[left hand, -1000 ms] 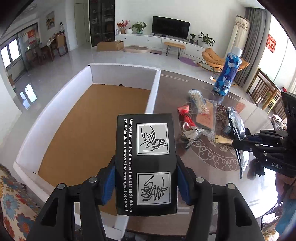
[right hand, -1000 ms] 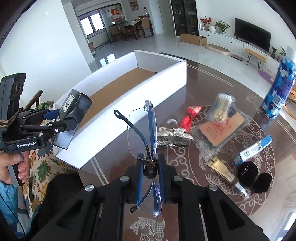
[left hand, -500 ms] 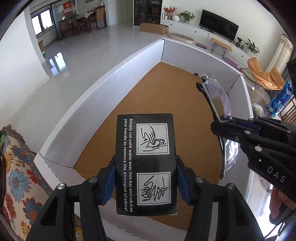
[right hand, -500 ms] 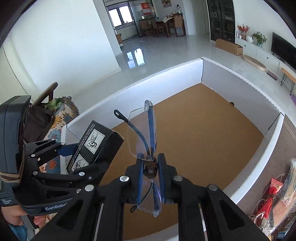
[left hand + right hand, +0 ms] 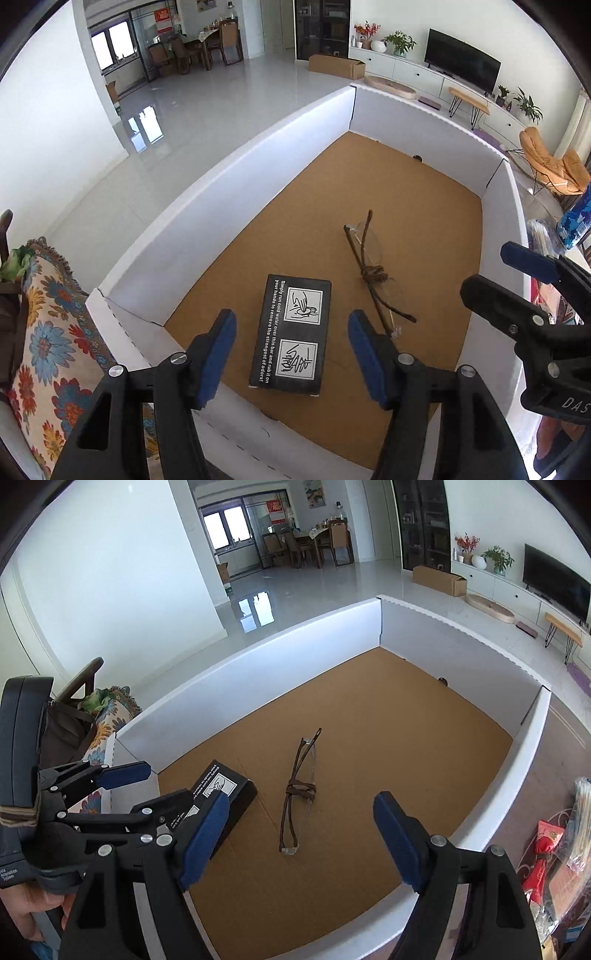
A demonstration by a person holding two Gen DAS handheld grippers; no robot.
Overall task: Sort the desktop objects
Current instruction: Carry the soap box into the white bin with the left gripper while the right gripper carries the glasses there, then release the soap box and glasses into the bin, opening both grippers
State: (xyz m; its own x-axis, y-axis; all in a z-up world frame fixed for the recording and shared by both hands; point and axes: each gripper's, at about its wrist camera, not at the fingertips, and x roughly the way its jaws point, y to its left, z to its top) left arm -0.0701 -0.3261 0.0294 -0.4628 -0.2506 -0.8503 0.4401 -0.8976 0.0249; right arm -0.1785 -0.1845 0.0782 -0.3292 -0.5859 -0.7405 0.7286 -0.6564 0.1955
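A black carton (image 5: 291, 332) with white hand-washing pictures lies flat on the brown floor of the white-walled box (image 5: 229, 177). My left gripper (image 5: 291, 321) hangs over it, jaws opening, pads clear of the carton on both sides. Folded rimless glasses (image 5: 299, 794) with brown arms lie on the box floor (image 5: 388, 738) just right of the carton (image 5: 225, 794). My right gripper (image 5: 301, 801) is above them, jaws opening wide, nothing pressed between its pads. In the left wrist view the right gripper (image 5: 485, 269) reaches in over the box's right wall.
A red packet (image 5: 546, 845) and a bag of cotton swabs (image 5: 581, 808) lie on the dark table right of the box. A blue patterned bottle (image 5: 576, 221) stands beyond the right wall. A floral cushion (image 5: 48, 332) sits left of the box.
Both grippers came over the box, then opened. The black carton left the left gripper and the glasses left the right gripper; both now lie on the box floor.
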